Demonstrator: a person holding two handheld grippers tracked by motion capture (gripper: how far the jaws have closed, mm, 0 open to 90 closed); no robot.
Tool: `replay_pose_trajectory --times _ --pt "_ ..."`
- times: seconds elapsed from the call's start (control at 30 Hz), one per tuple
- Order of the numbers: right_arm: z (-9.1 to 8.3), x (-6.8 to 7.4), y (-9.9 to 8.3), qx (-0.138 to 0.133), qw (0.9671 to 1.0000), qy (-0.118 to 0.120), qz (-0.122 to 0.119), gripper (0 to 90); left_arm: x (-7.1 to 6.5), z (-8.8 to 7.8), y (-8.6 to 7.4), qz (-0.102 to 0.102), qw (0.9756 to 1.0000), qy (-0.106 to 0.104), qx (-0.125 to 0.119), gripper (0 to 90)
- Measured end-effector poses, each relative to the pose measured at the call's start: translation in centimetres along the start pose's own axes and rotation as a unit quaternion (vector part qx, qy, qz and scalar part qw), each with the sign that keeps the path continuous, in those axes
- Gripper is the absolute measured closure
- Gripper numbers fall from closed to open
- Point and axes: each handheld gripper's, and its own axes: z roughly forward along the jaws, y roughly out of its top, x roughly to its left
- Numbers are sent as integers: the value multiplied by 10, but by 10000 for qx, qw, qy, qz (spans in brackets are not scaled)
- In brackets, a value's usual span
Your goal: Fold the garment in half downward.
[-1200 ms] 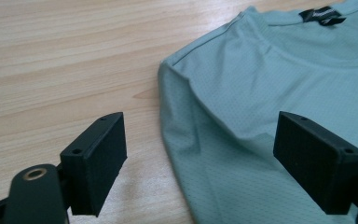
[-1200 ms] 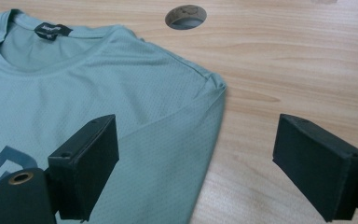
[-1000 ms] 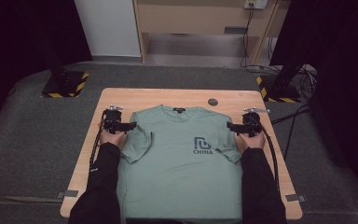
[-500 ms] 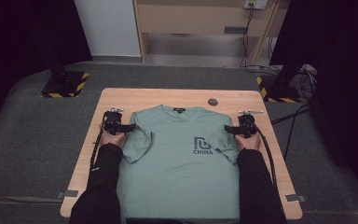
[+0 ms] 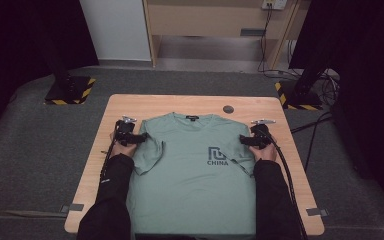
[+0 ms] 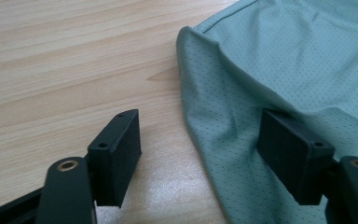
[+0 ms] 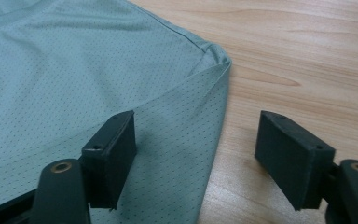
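Sage-green perforated-knit T-shirt [image 5: 192, 175] lies flat, front up, centre of pale wooden counter [image 5: 130, 102], hem toward 6 o'clock, collar toward 12.

Left tongs [image 5: 142, 136] at shirt's 9 o'clock, jaws spread, straddling sleeve fold edge.

Right tongs [image 5: 243, 140] at 3 o'clock, jaws spread likewise over shoulder fold; looks like setup for symmetric pinch.

Small dark round disc [image 5: 228, 109] beyond collar, 12 o'clock.

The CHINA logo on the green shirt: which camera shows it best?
The high view: the logo sits on the chest of the green T-shirt, spread flat on the table. The left and right gripper views take in just dotted fabric at the shoulder edges, between open tongs, without the print.
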Motion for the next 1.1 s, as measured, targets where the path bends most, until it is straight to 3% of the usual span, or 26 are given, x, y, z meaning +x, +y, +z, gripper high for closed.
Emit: replay_pose_trajectory --times 0.2,0.47,0.6,0.73,0.87,0.97,1.1 --pt "-1 5 -1 -89 10000 -18 30 397 -5 0 1 14 10000 -22 -34 392" --pt "-3 14 -2 -170 9998 120 51 706 -14 -2 2 -38 10000 -21 -17 572" --pt "-2 14 -1 -138 9992 317 218 818 -18 -2 4 -71 9999 -43 60 679" --pt "-2 13 1 -55 9986 398 336 842 -22 -1 7 -112 9998 -68 136 807" --pt "-2 14 4 36 9987 348 381 856 -24 -1 8 -155 9997 -44 167 836" --pt "-2 11 6 141 9970 440 614 859 -24 -2 10 -274 9993 -20 242 842" --pt "-9 5 10 -92 9949 597 805 860 -17 -6 15 -421 9988 2 263 847"
